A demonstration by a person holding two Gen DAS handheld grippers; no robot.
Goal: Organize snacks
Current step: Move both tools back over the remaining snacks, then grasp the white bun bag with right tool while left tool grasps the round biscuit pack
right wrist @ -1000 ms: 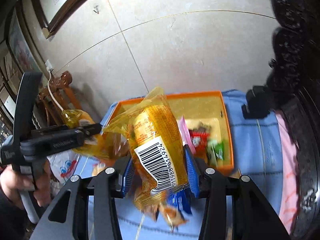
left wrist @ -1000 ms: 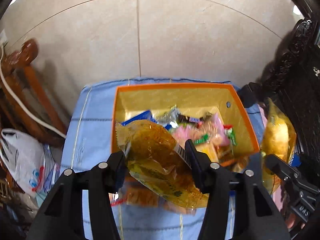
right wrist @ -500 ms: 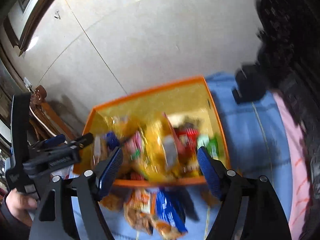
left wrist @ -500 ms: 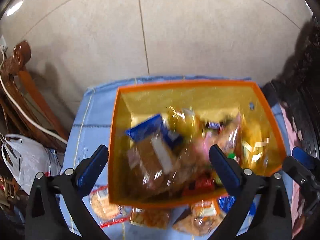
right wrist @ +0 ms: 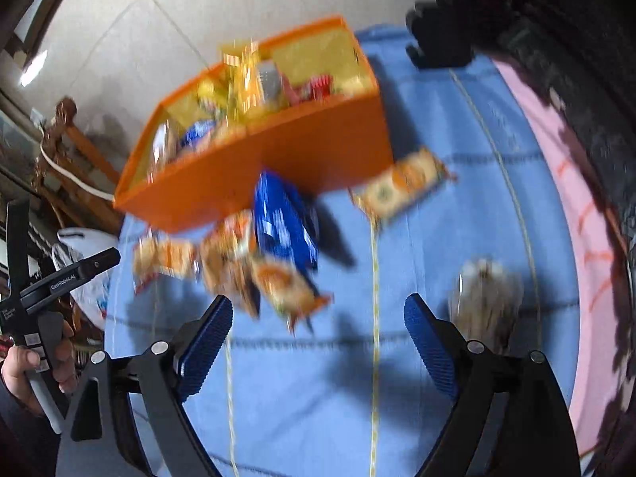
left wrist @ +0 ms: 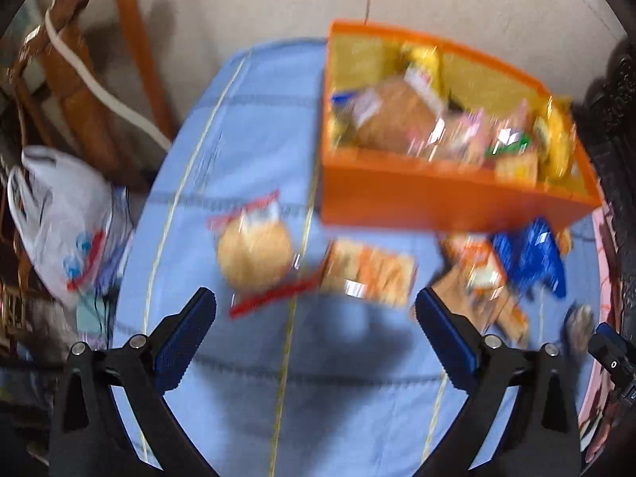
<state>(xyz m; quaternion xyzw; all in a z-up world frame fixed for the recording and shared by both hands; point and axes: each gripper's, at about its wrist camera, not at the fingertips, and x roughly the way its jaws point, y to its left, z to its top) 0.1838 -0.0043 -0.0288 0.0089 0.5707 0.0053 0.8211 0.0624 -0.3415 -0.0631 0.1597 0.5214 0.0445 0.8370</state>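
Note:
An orange box (left wrist: 437,194) holding several snack packets stands on the blue cloth (left wrist: 238,159). In front of it lie loose packets: a round bun in a red-edged wrapper (left wrist: 254,254), an orange cracker packet (left wrist: 369,274) and a blue packet (left wrist: 528,258). My left gripper (left wrist: 314,306) hangs open above the cloth just short of the bun and crackers, holding nothing. My right gripper (right wrist: 318,306) has its jaws opening with nothing between them. It hangs near the blue packet (right wrist: 282,222) and an orange packet (right wrist: 278,278). A clear brownish packet (right wrist: 485,298) lies beside its right finger.
A white plastic bag (left wrist: 59,214) and a wooden chair (left wrist: 79,79) stand off the table's left side. Dark carved furniture (right wrist: 556,39) and a pink cloth (right wrist: 556,198) line the right. A black object (right wrist: 437,43) sits at the far right of the table. A hand (right wrist: 24,365) holds the left gripper.
Both grippers let go of their yellow packets, which now lie in the orange box. Both opened wide and sank toward the loose packets in front of the box.

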